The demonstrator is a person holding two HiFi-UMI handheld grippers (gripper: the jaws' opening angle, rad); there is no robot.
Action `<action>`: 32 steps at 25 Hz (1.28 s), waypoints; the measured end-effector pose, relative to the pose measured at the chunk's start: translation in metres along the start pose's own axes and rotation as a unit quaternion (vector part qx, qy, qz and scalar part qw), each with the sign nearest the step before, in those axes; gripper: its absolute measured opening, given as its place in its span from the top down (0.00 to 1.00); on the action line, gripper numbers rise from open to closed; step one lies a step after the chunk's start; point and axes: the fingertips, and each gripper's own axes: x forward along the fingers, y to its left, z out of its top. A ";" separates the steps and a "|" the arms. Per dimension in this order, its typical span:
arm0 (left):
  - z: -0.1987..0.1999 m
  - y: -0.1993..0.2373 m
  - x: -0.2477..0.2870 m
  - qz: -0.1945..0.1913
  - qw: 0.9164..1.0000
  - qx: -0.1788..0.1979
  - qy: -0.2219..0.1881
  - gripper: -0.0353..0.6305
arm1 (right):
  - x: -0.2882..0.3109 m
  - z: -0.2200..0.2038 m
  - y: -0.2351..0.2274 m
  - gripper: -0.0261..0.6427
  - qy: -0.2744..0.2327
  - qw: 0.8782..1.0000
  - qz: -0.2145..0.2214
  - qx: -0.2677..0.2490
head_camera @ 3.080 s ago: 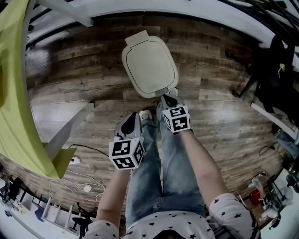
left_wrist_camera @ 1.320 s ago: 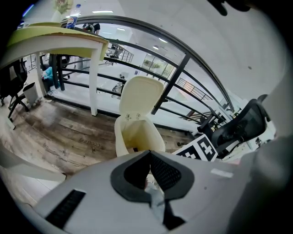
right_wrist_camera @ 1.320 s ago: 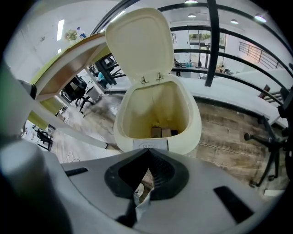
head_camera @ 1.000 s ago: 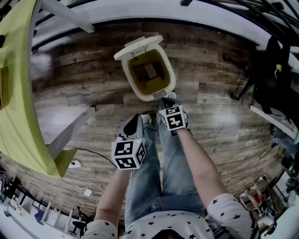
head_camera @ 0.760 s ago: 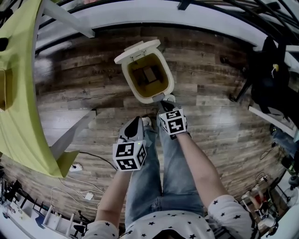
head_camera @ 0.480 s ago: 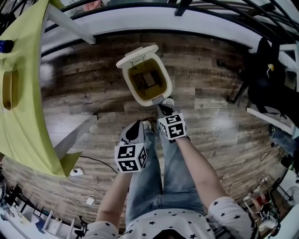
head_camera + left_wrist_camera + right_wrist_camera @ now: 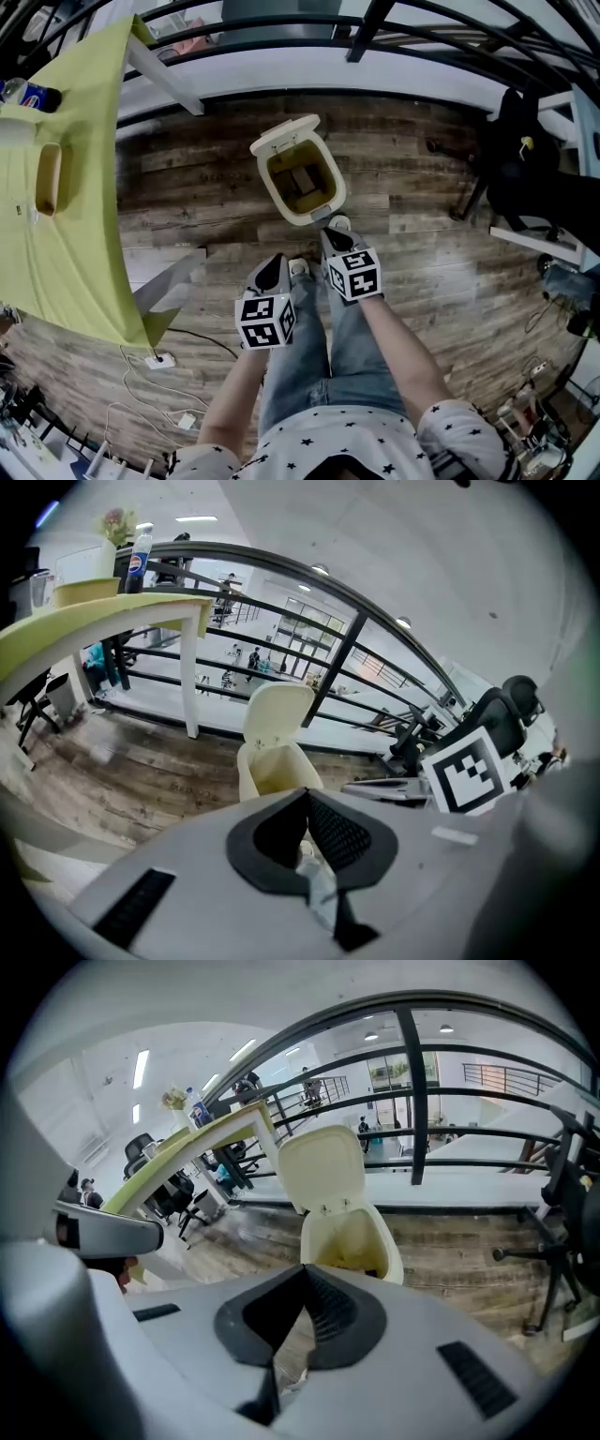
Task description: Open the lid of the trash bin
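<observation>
Cream plastic trash bin (image 7: 300,183): on the wood floor (image 7: 187,187) at 12 o'clock from my claws, its flat lid (image 7: 284,136) raised at the far rim. My right claw (image 7: 333,234): nearer, jaws together, empty. My left claw (image 7: 272,270): same, farther back.

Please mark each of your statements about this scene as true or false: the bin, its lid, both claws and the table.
1. The lid of the trash bin stands open. True.
2. The right claw grips the bin's rim. False: its jaws are together on nothing, and the bin stands ahead of it.
3. The bin is empty inside. False: a dark object lies in it.
4. A bottle stands on the yellow-green table. True.
5. The left claw is wide open. False: its jaws are together.
</observation>
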 end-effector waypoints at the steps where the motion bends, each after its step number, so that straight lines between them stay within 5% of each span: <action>1: 0.001 0.001 -0.005 0.001 1.000 0.000 -0.001 0.93 | -0.006 0.003 0.004 0.97 -0.004 1.000 -0.001 0.001; 32: 0.065 -0.054 -0.121 -0.040 0.996 0.049 -0.062 0.93 | -0.183 0.069 0.096 0.97 -0.096 0.994 0.009 -0.049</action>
